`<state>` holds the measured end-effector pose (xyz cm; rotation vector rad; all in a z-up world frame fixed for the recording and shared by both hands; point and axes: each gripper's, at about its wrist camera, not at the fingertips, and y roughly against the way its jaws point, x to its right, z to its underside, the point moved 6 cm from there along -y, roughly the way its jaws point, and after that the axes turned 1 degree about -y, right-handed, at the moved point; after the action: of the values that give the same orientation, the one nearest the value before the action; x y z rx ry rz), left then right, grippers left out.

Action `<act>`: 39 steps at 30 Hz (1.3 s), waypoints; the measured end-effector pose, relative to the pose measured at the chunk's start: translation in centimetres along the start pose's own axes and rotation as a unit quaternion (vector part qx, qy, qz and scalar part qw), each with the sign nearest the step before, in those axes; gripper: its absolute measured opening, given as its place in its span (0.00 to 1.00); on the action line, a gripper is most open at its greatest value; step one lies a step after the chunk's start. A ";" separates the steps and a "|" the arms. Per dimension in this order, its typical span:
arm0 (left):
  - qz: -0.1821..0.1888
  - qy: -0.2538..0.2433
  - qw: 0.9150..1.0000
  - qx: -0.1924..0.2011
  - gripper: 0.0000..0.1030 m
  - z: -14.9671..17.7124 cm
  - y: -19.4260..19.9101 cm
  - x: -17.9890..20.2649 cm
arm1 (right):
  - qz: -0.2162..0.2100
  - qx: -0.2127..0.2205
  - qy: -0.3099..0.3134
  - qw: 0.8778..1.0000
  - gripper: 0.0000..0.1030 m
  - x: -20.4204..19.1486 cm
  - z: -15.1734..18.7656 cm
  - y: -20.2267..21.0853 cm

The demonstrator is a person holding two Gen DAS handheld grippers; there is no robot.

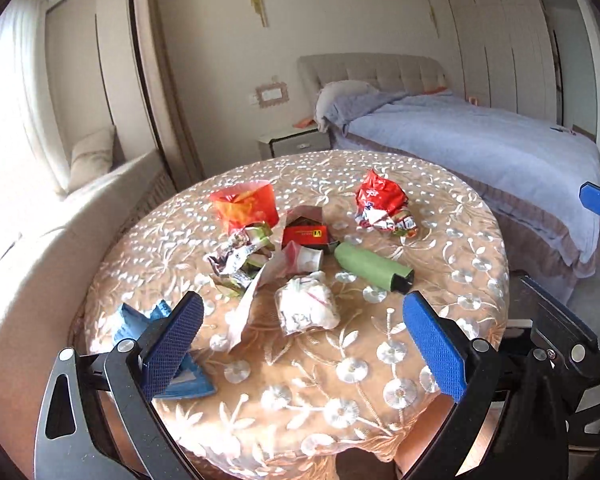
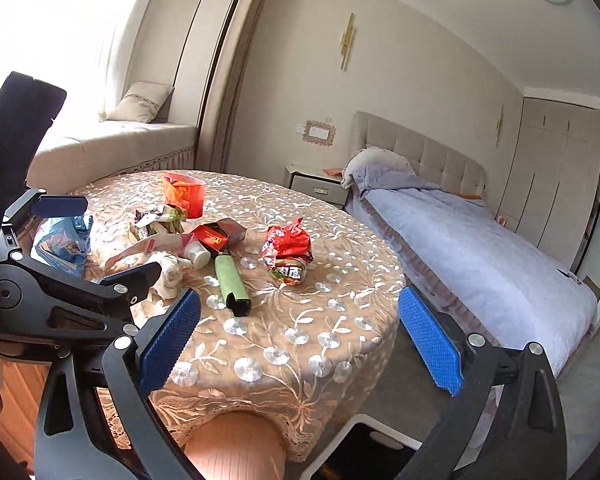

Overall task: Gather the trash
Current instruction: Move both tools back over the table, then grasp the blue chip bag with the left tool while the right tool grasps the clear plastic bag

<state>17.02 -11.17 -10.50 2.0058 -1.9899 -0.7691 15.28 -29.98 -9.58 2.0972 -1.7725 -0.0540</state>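
Note:
Trash lies spread over a round table with a lace cloth [image 1: 340, 380]: a red cup-shaped wrapper [image 1: 246, 204], a crumpled red snack bag [image 1: 382, 204], a red box [image 1: 306, 236], a green tube with a black cap [image 1: 370, 266], a crumpled white bag [image 1: 306, 308], a silver-green wrapper [image 1: 242, 256] and a blue packet [image 1: 140, 320]. My left gripper [image 1: 303, 300] hovers open over the near side, its fingers on either side of the white bag. My right gripper [image 2: 299, 295] is open and empty at the table's near right edge, with the green tube [image 2: 230, 280] ahead and left of it.
A bed with a blue cover [image 1: 480, 148] stands close behind and right of the table. A nightstand [image 1: 294, 142] sits at the back, a cushioned window seat [image 1: 40, 260] on the left. Below the table are its pedestal [image 2: 236, 444] and a white-rimmed dark container [image 2: 360, 452].

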 end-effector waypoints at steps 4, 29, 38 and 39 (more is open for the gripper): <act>-0.024 0.033 0.999 -0.015 0.95 1.2 -0.6 -4.5 | -0.035 0.001 0.002 0.999 0.95 -3.9 -1.3 -1.6; -0.003 0.124 0.986 -0.115 0.67 6.5 -9.2 -14.2 | -0.095 -0.160 0.032 0.982 0.70 -13.1 0.0 -14.6; -0.024 0.103 0.992 -0.071 0.60 4.4 -5.7 -13.7 | -0.125 -0.148 -0.005 0.981 0.55 -11.7 -0.5 -12.6; -0.023 0.098 0.993 -0.063 0.60 3.8 -5.0 -13.3 | -0.127 -0.141 -0.009 0.982 0.55 -11.3 -0.8 -11.8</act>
<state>20.04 2.92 -13.38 1.9775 -1.7491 -0.6618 24.36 -17.50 -15.04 2.1015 -1.4010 -0.3729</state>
